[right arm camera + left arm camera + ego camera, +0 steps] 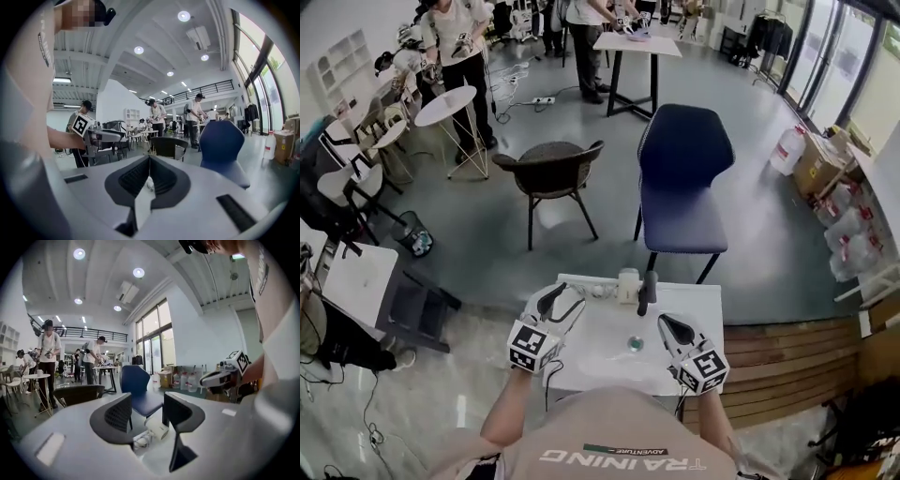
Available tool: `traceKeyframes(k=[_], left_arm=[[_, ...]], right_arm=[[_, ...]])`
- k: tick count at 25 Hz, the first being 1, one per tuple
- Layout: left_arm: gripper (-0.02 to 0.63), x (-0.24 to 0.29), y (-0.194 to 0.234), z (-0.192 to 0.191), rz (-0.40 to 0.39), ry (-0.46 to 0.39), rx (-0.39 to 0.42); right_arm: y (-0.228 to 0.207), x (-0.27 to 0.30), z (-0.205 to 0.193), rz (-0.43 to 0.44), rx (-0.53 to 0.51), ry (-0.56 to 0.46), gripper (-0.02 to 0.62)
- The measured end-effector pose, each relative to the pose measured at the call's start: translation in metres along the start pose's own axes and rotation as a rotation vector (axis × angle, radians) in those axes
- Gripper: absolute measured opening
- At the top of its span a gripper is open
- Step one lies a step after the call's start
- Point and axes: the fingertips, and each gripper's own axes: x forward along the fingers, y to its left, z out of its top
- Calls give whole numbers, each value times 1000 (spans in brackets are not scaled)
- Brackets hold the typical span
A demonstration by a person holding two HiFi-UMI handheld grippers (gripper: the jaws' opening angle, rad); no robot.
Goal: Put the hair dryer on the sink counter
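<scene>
1. Filling the lower centre of the head view, the white sink counter (605, 326) already bears the task's thing, so the job reads as finished, with at most a pull-back of the hands left.
2. The hair dryer (628, 284), a pale cylinder, lies at the counter's far edge, just above the two tools in the frame; the left gripper view shows it low at centre (158, 430), beyond the jaws and touched by neither.
3. The left gripper (562, 305) is at lower left of centre, jaws wide apart with nothing between them (146, 406).
4. The right gripper (667, 323), at lower right of centre, has its jaws pressed together on nothing (149, 161).
5. A dark upright piece (648, 292) just right of the dryer is hard to read: possibly a tap, possibly the dryer's handle.
6. The drain (635, 344) is a small greenish disc between the grippers.
7. The cord (592, 291) is a thin tangle at the dryer's left; its end cannot be traced.
</scene>
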Motion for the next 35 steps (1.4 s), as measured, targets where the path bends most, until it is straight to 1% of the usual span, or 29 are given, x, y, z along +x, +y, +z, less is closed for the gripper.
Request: traceKeyframes(k=[2, 3, 4, 5, 6, 9, 11, 13, 16, 20, 23, 26, 29, 32, 35], left_arm=[[208, -11, -1, 19, 48, -59, -13], [179, -16, -1, 25, 84, -72, 1], [136, -19, -1, 28, 121, -76, 21], [65, -22, -2, 30, 146, -73, 41], [8, -23, -4, 32, 154, -68, 54], [8, -24, -16, 44, 111, -78, 46], [8, -24, -19, 54, 83, -96, 20], [8, -23, -17, 62, 77, -116, 4], [8, -20, -14, 70, 99, -136, 10], [7, -13, -14, 71, 97, -105, 4], [6, -9, -13, 71, 87, -80, 30], [6, -11, -10, 77, 85, -81, 38], [6, -14, -6, 89, 101, -109, 45], [6, -18, -5, 95, 128, -121, 66], [6, -21, -6, 92, 125, -117, 40]], right_arm=[[4, 4, 13, 14, -39, -1, 6], [4, 6, 19, 17, -65, 5, 6], [4, 8, 26, 18, -94, 11, 6], [4, 10, 33, 18, -118, 12, 6], [4, 12, 40, 18, -136, 9, 6], [6, 15, 59, 15, -170, -7, 6], [4, 15, 71, -1, -159, -15, 6], [0, 14, 83, -26, -114, -30, 6], [-5, 11, 98, -51, -78, -68, 6], [-16, 8, 112, -96, 29, -122, 6], [-25, 6, 126, -148, 69, -161, 6], [-27, 0, 138, -167, 66, -193, 5], [-26, -7, 144, -167, 56, -212, 6], [-20, -9, 138, -151, 49, -196, 6], [-17, -11, 126, -161, 37, -163, 6]])
